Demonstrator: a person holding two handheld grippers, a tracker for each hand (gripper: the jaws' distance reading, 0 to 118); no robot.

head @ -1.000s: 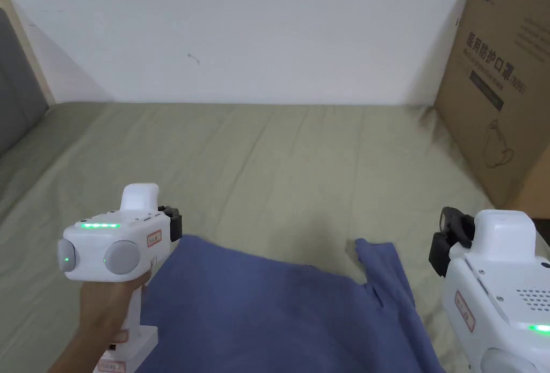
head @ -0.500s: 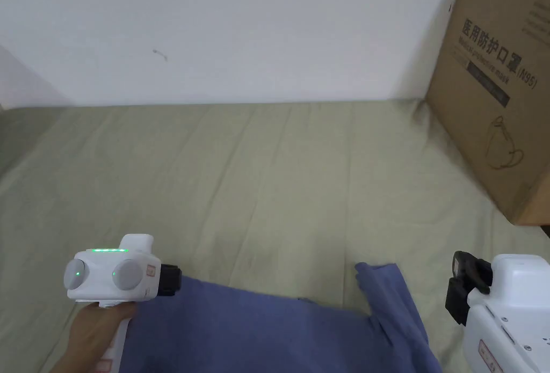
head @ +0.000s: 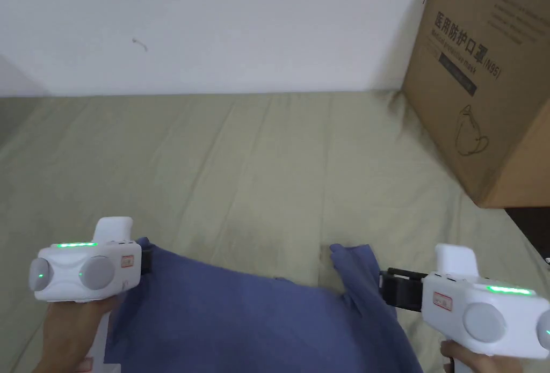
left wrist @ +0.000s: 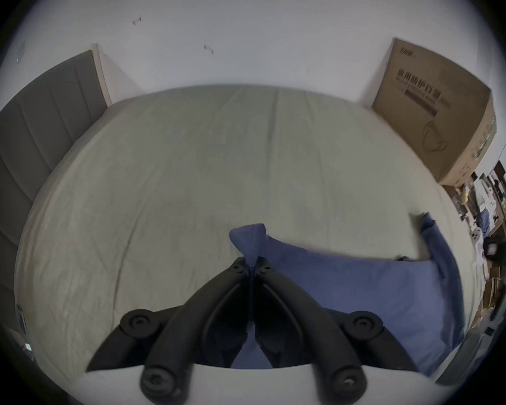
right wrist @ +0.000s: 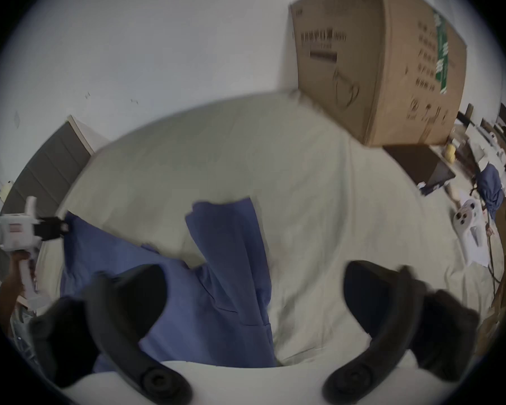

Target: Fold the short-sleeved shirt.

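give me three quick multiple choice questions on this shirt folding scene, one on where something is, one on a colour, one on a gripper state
1. Where does the cardboard box stand?
A. at the far right of the bed, by the wall
B. in the middle of the bed
C. on top of the shirt

2. What colour is the shirt?
A. white
B. blue
C. red

3. What is the left gripper doing?
A. hanging open above the bed
B. shut on a corner of the shirt
C. clamped on the box

Answers:
1 A, the head view shows the box on the olive sheet at the right edge, against the wall.
2 B, the cloth is blue in all three views.
3 B, the left gripper view shows the jaws closed with blue cloth pinched between them.
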